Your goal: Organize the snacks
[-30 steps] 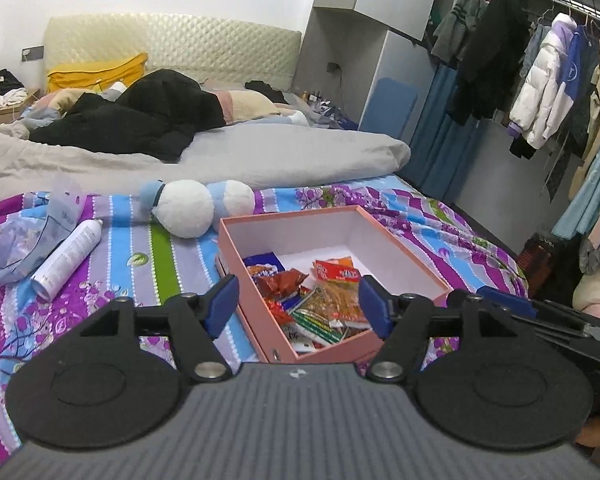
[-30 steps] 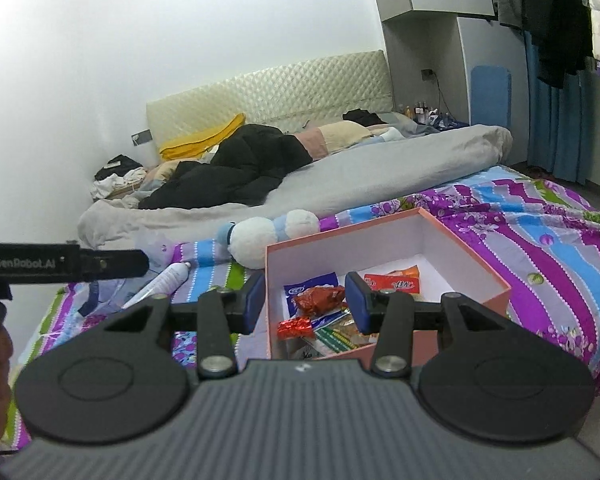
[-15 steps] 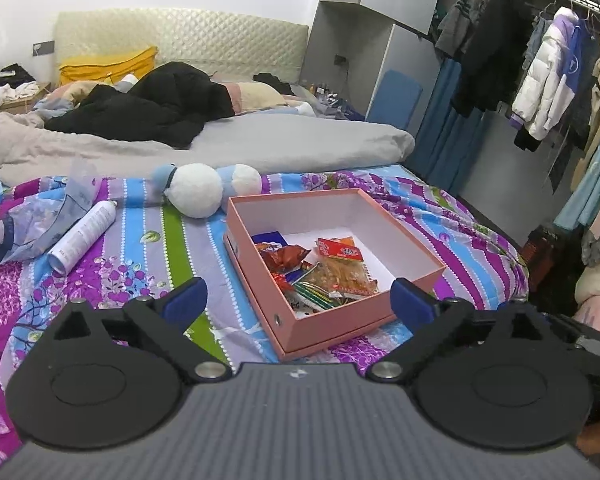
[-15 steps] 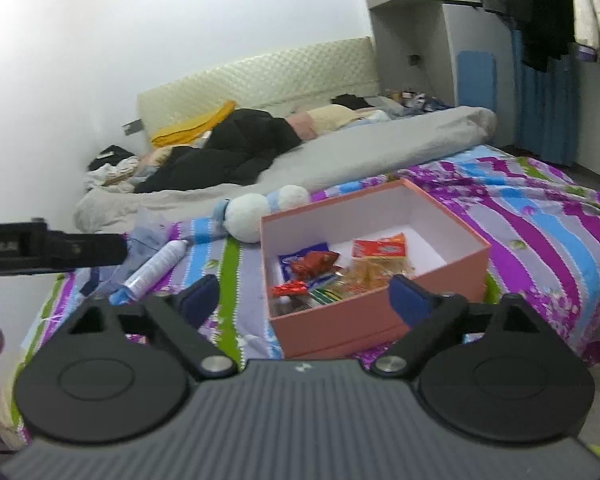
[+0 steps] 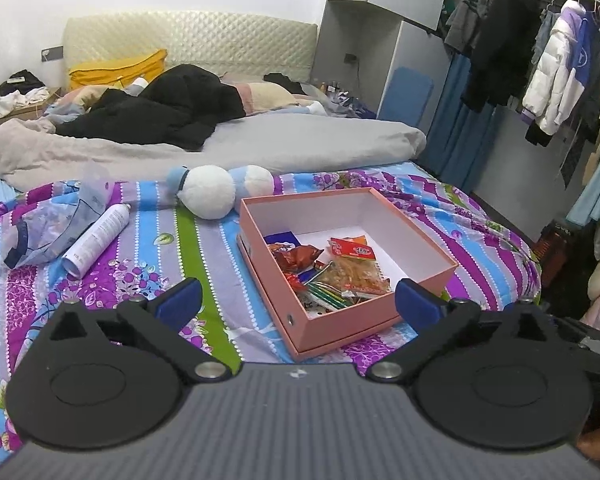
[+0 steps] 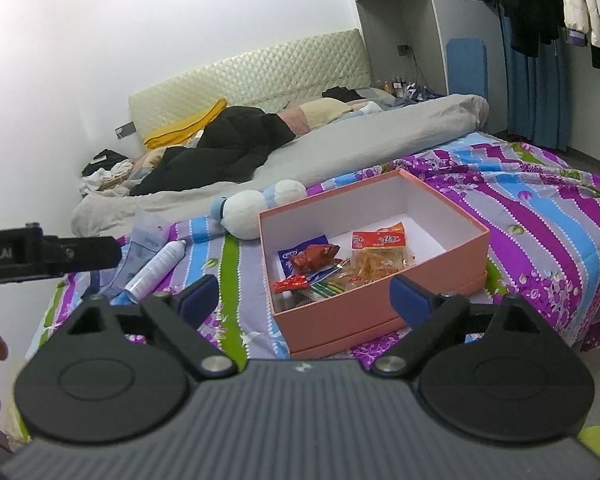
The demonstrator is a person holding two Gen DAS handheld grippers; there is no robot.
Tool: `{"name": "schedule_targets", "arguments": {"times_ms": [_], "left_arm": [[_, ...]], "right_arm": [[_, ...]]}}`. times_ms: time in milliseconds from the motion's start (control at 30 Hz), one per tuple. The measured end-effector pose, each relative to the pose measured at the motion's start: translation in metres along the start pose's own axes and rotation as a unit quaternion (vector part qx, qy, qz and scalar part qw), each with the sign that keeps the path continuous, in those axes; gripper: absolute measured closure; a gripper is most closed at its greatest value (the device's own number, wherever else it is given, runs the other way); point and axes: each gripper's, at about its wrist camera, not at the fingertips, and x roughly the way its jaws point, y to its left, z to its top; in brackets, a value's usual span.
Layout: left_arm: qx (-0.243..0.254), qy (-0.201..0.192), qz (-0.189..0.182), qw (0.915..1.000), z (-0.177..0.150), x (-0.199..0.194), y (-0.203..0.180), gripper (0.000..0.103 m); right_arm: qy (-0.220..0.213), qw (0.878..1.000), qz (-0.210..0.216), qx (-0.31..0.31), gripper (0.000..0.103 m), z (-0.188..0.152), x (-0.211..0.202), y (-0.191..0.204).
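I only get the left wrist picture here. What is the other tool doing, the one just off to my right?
Observer: The right gripper has its jaws spread wide. They have just been opening and grip nothing. The pink box of snacks lies on the bed beyond them.
Visitor: Is there anything on the floor on that side?
Observer: Yes, a bright green thing peeks in at the lower right corner of the right wrist view, on the grey floor. Too little of it shows to say what it is.
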Motion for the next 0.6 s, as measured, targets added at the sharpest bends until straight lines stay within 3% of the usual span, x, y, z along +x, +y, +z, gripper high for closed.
{"name": "schedule_targets", "arguments": {"times_ms": [600], "left_arm": [[0.000,0.014,0.017,0.9998,0.0000,0.0070,0.0023,0.000]], "right_arm": [[0.000,1.000,-0.003,-0.005,0.009,0.0009,0.0015,0.0021]]}}
